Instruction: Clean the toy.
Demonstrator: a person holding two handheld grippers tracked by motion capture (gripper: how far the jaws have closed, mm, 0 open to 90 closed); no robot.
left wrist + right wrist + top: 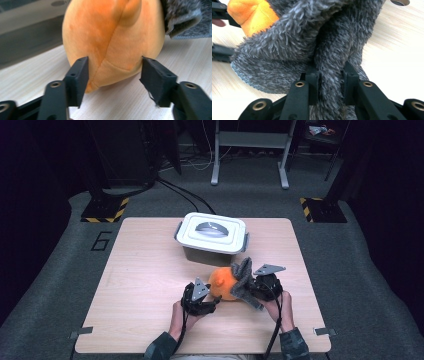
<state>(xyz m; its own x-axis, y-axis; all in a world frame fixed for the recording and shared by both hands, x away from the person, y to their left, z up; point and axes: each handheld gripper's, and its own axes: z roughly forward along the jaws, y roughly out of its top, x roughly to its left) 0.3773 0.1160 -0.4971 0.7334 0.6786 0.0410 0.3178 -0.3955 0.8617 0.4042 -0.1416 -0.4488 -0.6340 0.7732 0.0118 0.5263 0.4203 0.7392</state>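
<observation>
While the left tool [113, 75] gapes beside the orange plush [223, 283], the right tool [328, 82] clamps its upward-pointing grey fur [243, 279].

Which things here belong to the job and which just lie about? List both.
In the job:
- orange plush toy
- grey fuzzy cloth, pinched by the right gripper
- left gripper, jaws apart beside the toy

Lying about:
- lidded white box
- table

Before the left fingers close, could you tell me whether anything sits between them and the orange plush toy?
Nothing visible does. In the left gripper view the left gripper is open with the orange plush toy directly between its fingers. The grey fuzzy fabric, clamped by the right gripper, lies on the toy's far side.
</observation>
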